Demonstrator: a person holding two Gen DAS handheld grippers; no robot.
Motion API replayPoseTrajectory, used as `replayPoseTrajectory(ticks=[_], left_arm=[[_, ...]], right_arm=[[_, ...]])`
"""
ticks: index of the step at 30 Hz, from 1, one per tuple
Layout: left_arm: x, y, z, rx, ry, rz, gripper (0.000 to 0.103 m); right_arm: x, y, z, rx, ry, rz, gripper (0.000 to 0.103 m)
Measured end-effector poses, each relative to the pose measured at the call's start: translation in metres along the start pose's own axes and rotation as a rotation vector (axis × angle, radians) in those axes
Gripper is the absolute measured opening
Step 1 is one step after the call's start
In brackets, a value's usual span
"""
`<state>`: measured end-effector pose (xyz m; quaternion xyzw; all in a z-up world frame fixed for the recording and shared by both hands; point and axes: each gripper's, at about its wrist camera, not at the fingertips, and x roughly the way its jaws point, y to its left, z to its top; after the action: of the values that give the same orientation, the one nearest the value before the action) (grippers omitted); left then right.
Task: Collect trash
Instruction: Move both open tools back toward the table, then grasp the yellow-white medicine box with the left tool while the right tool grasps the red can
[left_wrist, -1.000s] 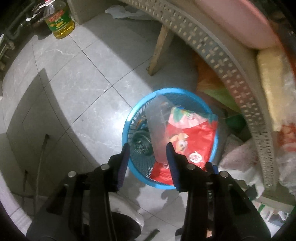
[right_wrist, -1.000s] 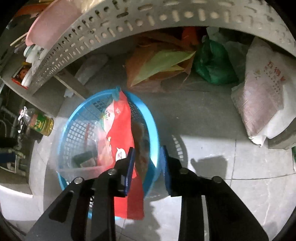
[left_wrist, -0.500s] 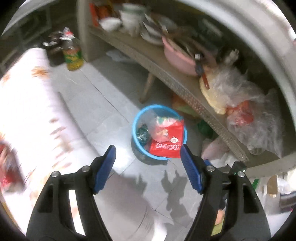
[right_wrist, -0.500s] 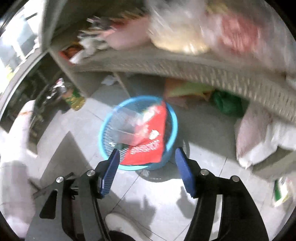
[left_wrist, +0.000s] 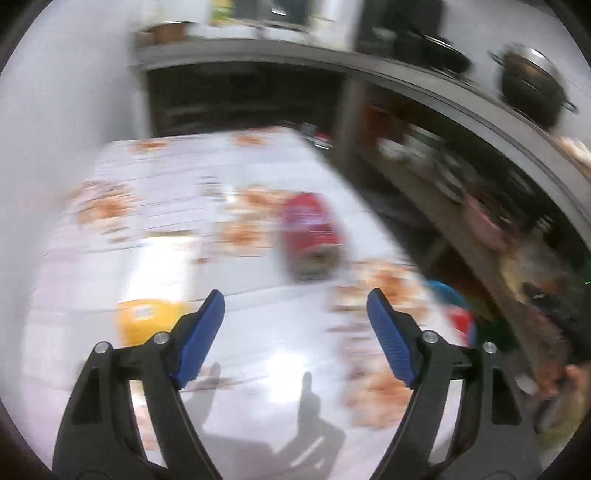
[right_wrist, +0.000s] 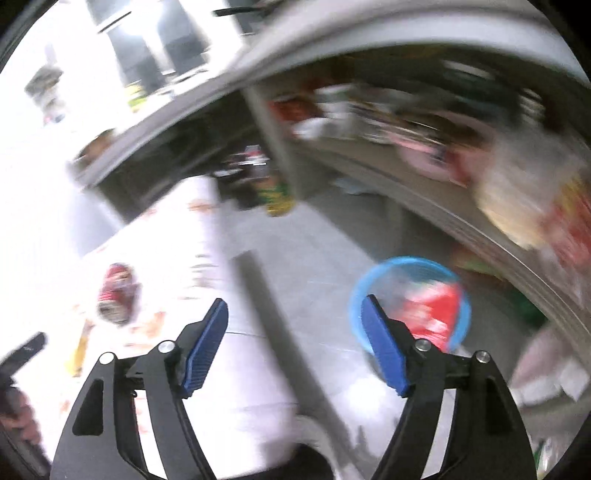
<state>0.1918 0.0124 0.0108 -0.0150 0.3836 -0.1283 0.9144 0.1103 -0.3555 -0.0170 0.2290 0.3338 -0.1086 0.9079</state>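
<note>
Opening, both empty: left claw (left_wrist: 295, 314) above table (left_wrist: 258, 350), near blurred, possibly red can (left_wrist: 310, 236); right claw (right_wrist: 295, 325) beside blue basket (right_wrist: 369, 280).

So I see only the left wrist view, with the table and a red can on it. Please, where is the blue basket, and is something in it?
Observer: In the right wrist view the blue basket stands on the grey floor, beside the table. A red packet lies in it.
Operator: Is the right gripper holding something?
Observer: No. The right gripper has nothing between its jaws, and they are opening.
Operator: Is more trash on the table besides the can?
Observer: The right view shows the red can lying on its side; the rest is too blurred to tell.
</note>
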Motion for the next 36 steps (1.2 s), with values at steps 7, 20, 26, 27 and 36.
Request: replayPoseTrajectory(ticks=[7,20,26,27,36], left_arm=[[0.022,0.085,-0.005,-0.157,0.068,0.106,0.085],[0.093,0.115,0.000,-0.155,0.211,0.125,0.085],[0.094,0.113,-0.001,-0.162,0.197,0.130,0.075],[0.093,0.113,-0.001,-0.168,0.194,0.126,0.072],[0.073,0.102,-0.006,-0.167,0.157,0.097,0.069]], right_arm=[[0.046,0.140,0.015,-0.220,0.123,0.237,0.085],[0.146,0.264,-0.001,-0.481,0.283,0.228,0.087],[0.171,0.274,-0.009,-0.482,0.316,0.198,0.073],[0.175,0.274,-0.010,-0.477,0.315,0.188,0.067],[0.137,0.255,-0.010,-0.522,0.275,0.178,0.067]])
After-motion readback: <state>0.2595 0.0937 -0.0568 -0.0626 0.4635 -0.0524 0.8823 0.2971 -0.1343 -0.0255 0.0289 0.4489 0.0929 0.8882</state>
